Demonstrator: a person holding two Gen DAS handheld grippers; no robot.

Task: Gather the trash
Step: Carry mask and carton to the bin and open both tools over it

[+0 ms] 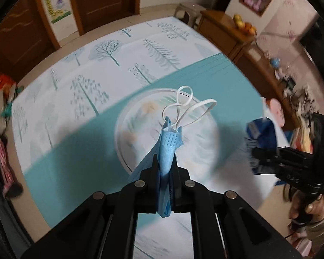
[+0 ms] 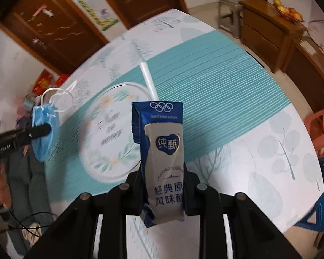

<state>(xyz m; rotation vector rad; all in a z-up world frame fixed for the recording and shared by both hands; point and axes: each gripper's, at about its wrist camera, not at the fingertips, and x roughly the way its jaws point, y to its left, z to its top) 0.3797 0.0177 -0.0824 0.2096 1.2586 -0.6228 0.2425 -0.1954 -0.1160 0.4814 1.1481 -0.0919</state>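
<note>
We held two pieces of trash above the bench point(image 2: 237, 82), one in each claw. The left claw point(image 1: 165, 168) was pinched tight on a blue face mask point(image 1: 167, 151), a soft pleated fabric folded into a narrow bundle, its dotted seam facing us and its thin white ear loops point(image 1: 183, 105) curling free above the fingertips. In the right wrist view the same mask hung limp from the left claw at the bench's left edge.

The right claw point(image 2: 164, 172) was clamped on a small drink carton point(image 2: 164, 151), a flattened cardboard box with a dark blue body, a glossy silver front panel, printed rings near the top and Chinese lettering lower down. Its sides looked creased and squeezed inward between the fingers. A white plastic straw point(image 2: 149, 79) stuck out of its top, straight and slightly translucent. We could not tell whether anything was left inside the carton.

Beneath both claws the bench was round and covered with a smooth cloth printed with pale trees and leaves, crossed by a broad teal band of fine stripes. On that band was a round white medallion point(image 2: 110, 129) with floral print. A wooden sideboard point(image 2: 267, 26) beyond the bench carried a bowl of fruit point(image 2: 288, 11).
</note>
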